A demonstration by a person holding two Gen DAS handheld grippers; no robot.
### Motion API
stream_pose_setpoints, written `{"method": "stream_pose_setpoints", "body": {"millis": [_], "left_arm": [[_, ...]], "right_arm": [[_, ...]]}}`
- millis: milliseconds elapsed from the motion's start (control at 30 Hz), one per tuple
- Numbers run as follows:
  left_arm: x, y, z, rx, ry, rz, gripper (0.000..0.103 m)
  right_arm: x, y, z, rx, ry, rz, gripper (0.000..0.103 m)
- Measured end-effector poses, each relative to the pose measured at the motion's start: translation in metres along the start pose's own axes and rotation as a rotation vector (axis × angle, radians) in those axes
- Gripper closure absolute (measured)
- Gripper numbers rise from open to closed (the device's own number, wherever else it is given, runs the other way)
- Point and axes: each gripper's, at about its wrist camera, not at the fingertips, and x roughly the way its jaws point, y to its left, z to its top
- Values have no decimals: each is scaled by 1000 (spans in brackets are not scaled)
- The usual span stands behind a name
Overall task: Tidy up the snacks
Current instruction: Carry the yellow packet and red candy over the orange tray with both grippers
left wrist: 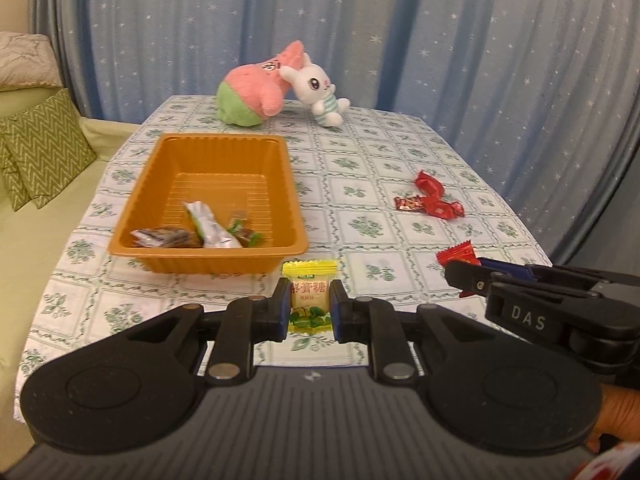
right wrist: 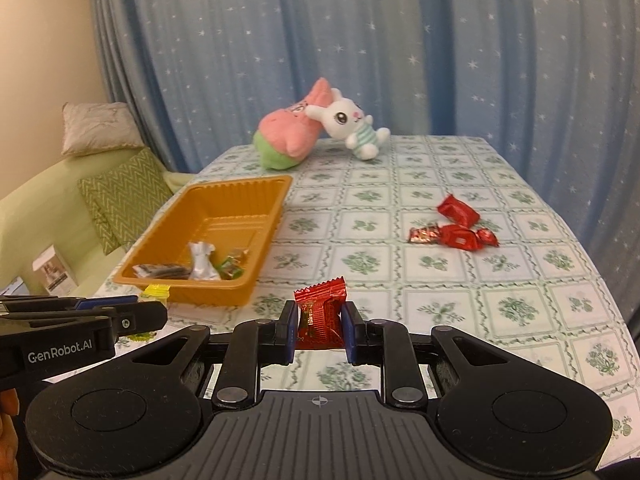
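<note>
My left gripper [left wrist: 310, 304] is shut on a yellow wrapped candy [left wrist: 311, 296], held above the table just in front of the orange tray [left wrist: 160, 258]. My right gripper [right wrist: 319, 322] is shut on a red wrapped candy [right wrist: 320, 314], which it holds above the table to the right of the orange tray [right wrist: 192, 280]. The tray holds several wrapped snacks, among them a silver packet [left wrist: 210, 226]. A few red candies [right wrist: 456, 228] lie loose on the tablecloth at the right. In the left wrist view the right gripper [left wrist: 464, 280] enters from the right with its red candy [left wrist: 458, 255].
A pink plush toy [left wrist: 256, 88] and a white rabbit plush [left wrist: 320, 86] lie at the table's far edge before a blue starred curtain. A green sofa with cushions [left wrist: 40, 152] stands left of the table. The floral tablecloth [right wrist: 500, 300] covers the table.
</note>
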Motion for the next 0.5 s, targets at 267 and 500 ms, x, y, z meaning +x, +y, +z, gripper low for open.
{"method": "stream_pose_setpoints", "body": {"millis": [267,500], "left_arm": [[-6,19,0,-27,1,22,85],[-9,30,2,-42,-6,36,85]], "right_arm": [[6,19,0,-31,7,34,80],[11,34,3,-53,9,56,80]]}}
